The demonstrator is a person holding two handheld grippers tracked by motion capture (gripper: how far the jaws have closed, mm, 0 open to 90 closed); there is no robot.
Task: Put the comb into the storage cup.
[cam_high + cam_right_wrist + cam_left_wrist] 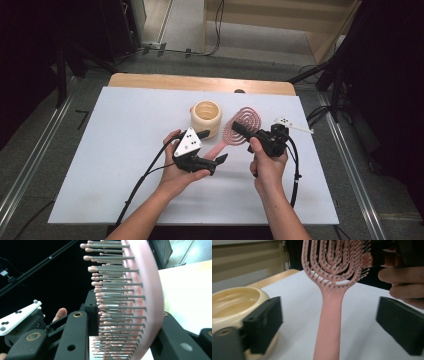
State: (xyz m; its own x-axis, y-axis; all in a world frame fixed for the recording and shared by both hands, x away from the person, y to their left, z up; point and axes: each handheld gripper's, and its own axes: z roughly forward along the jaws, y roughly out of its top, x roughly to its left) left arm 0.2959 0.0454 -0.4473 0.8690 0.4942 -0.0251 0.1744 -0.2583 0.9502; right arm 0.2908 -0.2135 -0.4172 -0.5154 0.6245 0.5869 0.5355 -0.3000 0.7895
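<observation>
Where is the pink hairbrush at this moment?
In the high view, the pink hairbrush is right of centre, beside the cream cup; the right claw clamps its head, and its handle lies between the left claw's open jaws.

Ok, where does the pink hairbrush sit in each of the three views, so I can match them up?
High view: pink hairbrush at table centre-right, head in the right tongs, handle between the open left tongs.
Left gripper view: upright at centre, handle running down between the jaws.
Right gripper view: head edge-on, bristles pointing left, clamped.
Shared landmark: cream cup, at the left in the left gripper view.
</observation>
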